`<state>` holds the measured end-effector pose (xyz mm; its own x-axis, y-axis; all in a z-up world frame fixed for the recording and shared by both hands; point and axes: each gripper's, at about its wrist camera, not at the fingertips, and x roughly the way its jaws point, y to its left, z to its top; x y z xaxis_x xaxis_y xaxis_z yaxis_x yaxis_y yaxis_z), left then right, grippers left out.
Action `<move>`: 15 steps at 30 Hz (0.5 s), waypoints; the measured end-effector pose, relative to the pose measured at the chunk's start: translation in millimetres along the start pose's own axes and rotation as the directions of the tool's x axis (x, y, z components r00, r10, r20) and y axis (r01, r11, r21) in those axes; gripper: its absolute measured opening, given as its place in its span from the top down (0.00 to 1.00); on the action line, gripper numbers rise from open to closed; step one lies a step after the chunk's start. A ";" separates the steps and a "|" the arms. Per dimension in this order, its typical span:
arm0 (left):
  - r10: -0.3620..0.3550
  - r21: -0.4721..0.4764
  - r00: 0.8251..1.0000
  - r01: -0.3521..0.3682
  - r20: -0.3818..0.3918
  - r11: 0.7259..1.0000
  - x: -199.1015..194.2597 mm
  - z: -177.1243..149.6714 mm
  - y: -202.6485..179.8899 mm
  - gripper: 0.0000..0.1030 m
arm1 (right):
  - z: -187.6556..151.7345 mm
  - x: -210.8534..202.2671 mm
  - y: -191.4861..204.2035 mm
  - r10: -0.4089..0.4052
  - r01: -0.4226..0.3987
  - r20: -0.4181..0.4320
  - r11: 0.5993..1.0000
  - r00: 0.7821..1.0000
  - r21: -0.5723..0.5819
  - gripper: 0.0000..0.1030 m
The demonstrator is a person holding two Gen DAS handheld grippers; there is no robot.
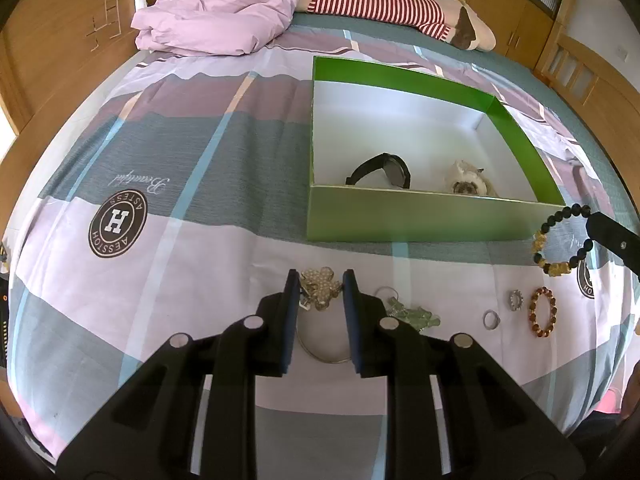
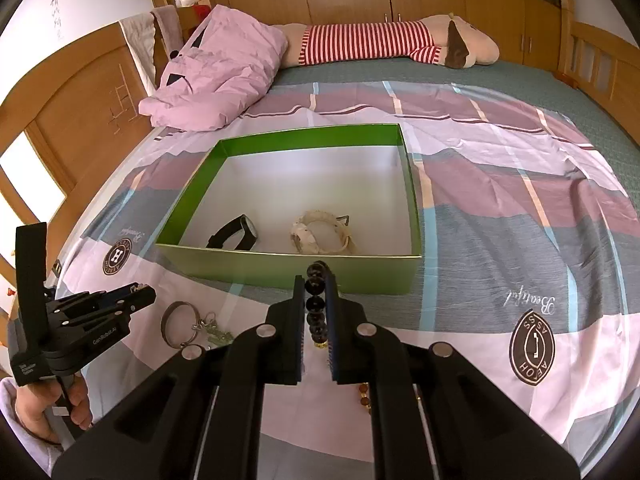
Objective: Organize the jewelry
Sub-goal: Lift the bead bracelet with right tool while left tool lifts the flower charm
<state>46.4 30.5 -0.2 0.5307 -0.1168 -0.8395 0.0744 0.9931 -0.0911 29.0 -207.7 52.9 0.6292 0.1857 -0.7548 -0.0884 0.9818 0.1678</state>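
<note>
Sorting so far: roughly a third done, by my reading; two pieces are boxed, one is in transit, several wait.
Bed: patchwork cover is the work surface, with a pink quilt, a striped plush toy and wooden cabinets behind.
Green box: open, holding a black watch and a pale watch.
Right gripper: clamped on a black-and-gold bead bracelet, raised just short of the box's near wall.
Left gripper: jaws apart around a pearl cluster on the cover.
Left over: silver bangle, green-stone piece, amber bracelet, two small rings.
</note>
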 end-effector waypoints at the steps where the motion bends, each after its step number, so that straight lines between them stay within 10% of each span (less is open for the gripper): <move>1: 0.000 0.000 1.000 0.000 0.001 1.000 -0.2 0.1 -0.2 0.79 | -0.4 -0.1 0.4 0.001 -0.001 -0.001 1.000 1.000 0.000 0.91; 15: 0.001 0.006 1.000 -0.001 0.005 1.000 -1.0 -1.3 -2.1 0.79 | -3.7 7.8 6.3 0.004 -0.005 -0.026 1.000 1.000 -0.017 0.91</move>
<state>44.6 28.6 0.1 0.5350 -0.1158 -0.8369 0.0789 0.9931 -0.0870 30.5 -199.9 45.7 0.6089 0.1907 -0.7700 -0.1048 0.9815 0.1602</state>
